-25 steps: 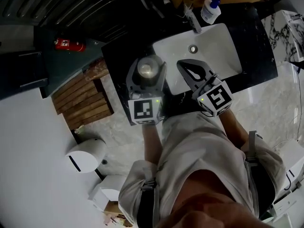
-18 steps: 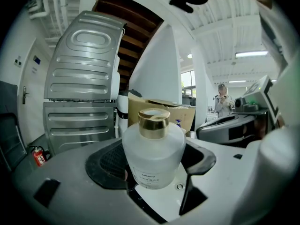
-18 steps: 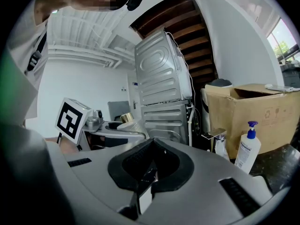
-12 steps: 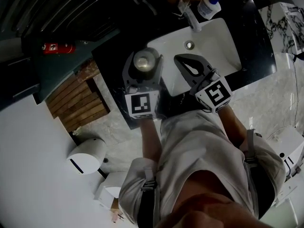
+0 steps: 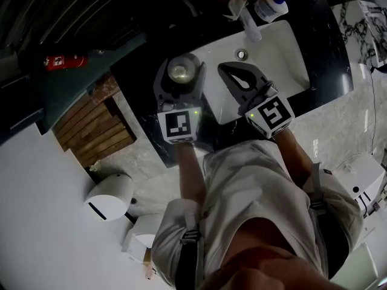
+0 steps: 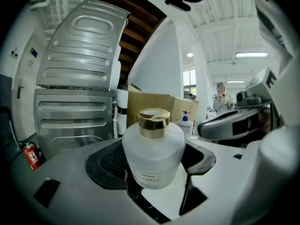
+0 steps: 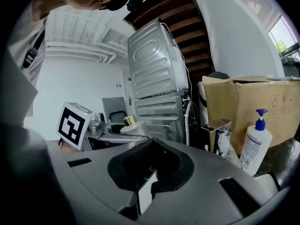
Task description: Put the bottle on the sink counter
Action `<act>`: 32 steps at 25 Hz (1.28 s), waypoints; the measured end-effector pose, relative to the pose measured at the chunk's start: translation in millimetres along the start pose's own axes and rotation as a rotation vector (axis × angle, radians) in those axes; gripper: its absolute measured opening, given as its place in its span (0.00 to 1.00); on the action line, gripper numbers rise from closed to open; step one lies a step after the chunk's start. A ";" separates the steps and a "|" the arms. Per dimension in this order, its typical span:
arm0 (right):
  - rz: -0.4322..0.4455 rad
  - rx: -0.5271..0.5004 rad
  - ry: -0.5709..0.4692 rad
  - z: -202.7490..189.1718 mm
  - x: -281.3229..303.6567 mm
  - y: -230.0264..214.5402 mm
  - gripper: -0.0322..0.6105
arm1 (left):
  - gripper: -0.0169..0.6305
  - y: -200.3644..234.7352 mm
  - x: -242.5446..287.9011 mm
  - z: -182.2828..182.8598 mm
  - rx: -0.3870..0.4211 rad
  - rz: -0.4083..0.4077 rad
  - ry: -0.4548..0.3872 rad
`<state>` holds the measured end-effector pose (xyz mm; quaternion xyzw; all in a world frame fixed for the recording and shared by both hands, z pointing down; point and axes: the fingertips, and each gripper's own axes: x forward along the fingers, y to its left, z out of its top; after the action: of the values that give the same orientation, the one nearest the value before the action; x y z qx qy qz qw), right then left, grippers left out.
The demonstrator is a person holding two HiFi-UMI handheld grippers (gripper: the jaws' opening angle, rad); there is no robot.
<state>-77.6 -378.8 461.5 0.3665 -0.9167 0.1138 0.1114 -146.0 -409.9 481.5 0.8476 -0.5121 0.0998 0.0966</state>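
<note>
A frosted white bottle (image 5: 180,71) with a gold cap stands upright between the jaws of my left gripper (image 5: 179,78), which is shut on it. In the left gripper view the bottle (image 6: 153,153) fills the middle, with a dark pad (image 6: 105,165) on either side. It is over the black sink counter (image 5: 142,62), just left of the white basin (image 5: 275,50); whether it touches the counter I cannot tell. My right gripper (image 5: 240,82) is over the basin, shut and empty, its tips (image 7: 150,172) meeting. The bottle (image 7: 130,124) also shows far left in the right gripper view.
A faucet (image 5: 249,24) and a white pump soap bottle (image 5: 269,5) stand behind the basin, in front of a cardboard box (image 7: 243,107). Left of the counter are a fire extinguisher (image 5: 60,60), wooden slats (image 5: 91,125) and a white bin (image 5: 109,195) on the floor.
Both grippers have edged a little farther out over the counter and basin. The bottle stays held in the left gripper; the right stays shut.
</note>
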 end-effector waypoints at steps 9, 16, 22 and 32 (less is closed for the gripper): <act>-0.020 0.024 0.025 -16.8 28.7 -11.0 0.05 | 0.53 19.6 27.8 -25.2 0.002 -0.008 0.028; -0.028 0.053 0.060 -28.0 46.1 -16.1 0.05 | 0.53 26.6 48.3 -39.5 0.021 -0.014 0.038; -0.034 0.058 0.072 -40.1 56.4 -23.8 0.05 | 0.53 29.0 63.5 -54.3 0.026 -0.023 0.059; -0.035 0.065 0.099 -58.9 73.8 -30.3 0.05 | 0.53 37.9 81.6 -76.3 0.021 -0.026 0.085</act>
<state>-101.5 -430.8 542.5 0.3796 -0.8993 0.1598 0.1467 -147.8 -476.2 579.1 0.8501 -0.4957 0.1395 0.1106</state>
